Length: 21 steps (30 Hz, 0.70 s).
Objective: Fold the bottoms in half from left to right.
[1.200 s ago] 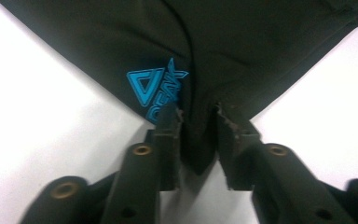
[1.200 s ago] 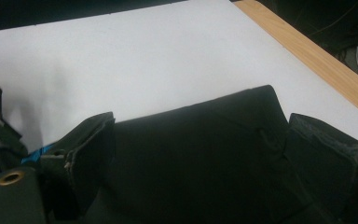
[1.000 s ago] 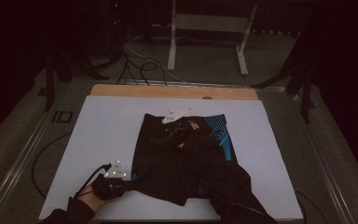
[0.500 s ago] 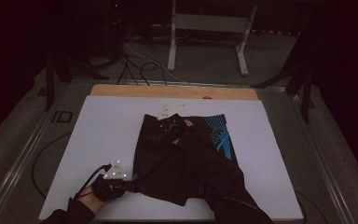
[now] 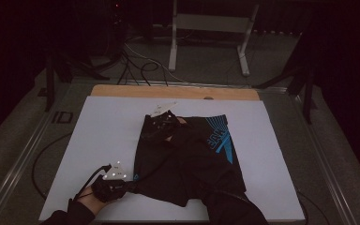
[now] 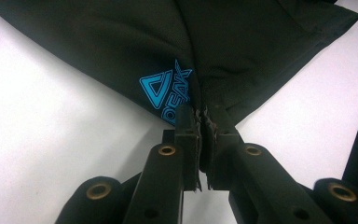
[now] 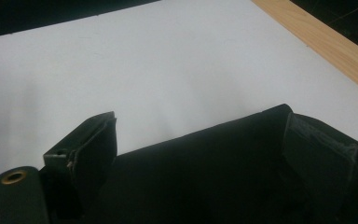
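Black shorts with a blue print lie spread on the white table top. My left gripper sits at the near left corner of the table, shut on the hem of one leg. In the left gripper view its jaws pinch the black cloth just beside a blue logo. My right gripper is at the far left edge of the shorts. Its jaws stand wide apart, with the black cloth lying between them.
A wooden strip runs along the table's far edge. Behind it stand a metal frame and loose cables on the floor. A cable trails from the left gripper. White surface lies bare left and right of the shorts.
My right gripper has slid a little to the left along the far edge of the shorts. The left gripper has kept its place and its hold.
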Each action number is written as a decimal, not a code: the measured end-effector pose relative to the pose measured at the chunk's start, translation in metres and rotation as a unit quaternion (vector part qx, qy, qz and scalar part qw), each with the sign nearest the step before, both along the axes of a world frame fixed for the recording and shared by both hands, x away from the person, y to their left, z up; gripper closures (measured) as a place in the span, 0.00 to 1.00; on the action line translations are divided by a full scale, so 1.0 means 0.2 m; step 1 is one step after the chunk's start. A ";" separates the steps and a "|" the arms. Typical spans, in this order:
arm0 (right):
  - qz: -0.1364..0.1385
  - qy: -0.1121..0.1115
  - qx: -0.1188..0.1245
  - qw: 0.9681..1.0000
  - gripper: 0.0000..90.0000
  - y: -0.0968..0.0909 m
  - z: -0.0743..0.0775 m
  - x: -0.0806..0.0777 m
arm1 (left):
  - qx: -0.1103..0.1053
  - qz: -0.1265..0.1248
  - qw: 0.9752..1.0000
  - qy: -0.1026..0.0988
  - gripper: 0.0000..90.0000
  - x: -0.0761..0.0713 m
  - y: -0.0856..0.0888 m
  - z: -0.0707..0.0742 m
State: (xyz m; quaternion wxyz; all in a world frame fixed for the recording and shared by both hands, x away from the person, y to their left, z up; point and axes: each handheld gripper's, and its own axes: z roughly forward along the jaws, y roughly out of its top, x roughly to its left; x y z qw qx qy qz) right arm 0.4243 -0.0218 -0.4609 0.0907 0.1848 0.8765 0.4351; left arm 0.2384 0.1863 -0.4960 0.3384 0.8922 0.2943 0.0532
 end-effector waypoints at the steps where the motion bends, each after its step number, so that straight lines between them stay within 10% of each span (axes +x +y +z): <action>1: 0.000 0.002 0.002 1.000 0.11 0.01 0.00 0.01 | 0.000 0.000 1.000 0.000 0.95 0.00 0.00 0.00; 21: -0.058 0.014 -0.023 0.998 0.16 0.18 -0.15 0.14 | -0.003 -0.003 1.000 0.002 0.95 0.00 0.00 0.00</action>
